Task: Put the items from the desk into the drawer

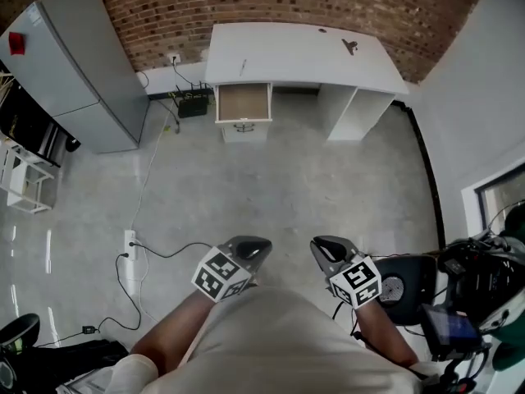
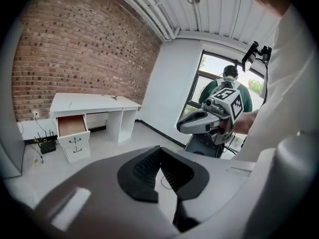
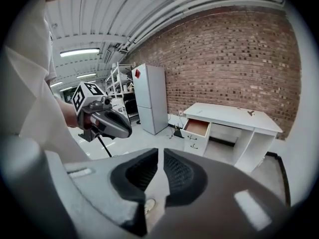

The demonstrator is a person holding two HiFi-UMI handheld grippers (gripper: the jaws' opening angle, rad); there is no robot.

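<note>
A white desk [image 1: 303, 56] stands against the brick wall far across the room. Its top drawer [image 1: 243, 103] is pulled out and looks empty. On the desktop lie a thin pen-like item [image 1: 242, 66] and a small dark object [image 1: 350, 46]. Both grippers are held close to my body, far from the desk. My left gripper [image 1: 254, 246] is shut with nothing in it, and so is my right gripper [image 1: 324, 246]. The left gripper view shows its own jaws [image 2: 160, 151] together, with the desk [image 2: 94, 103] beyond. In the right gripper view the jaws [image 3: 161, 156] are shut, and the drawer [image 3: 198, 127] is far off.
A grey cabinet [image 1: 74, 64] stands left of the desk. A router [image 1: 194, 105] sits on the floor by the wall. A power strip with cables [image 1: 130, 245] lies at my left. White shelving [image 1: 25, 179] is far left, dark equipment [image 1: 476, 286] at right. A person [image 2: 229, 76] stands by the window.
</note>
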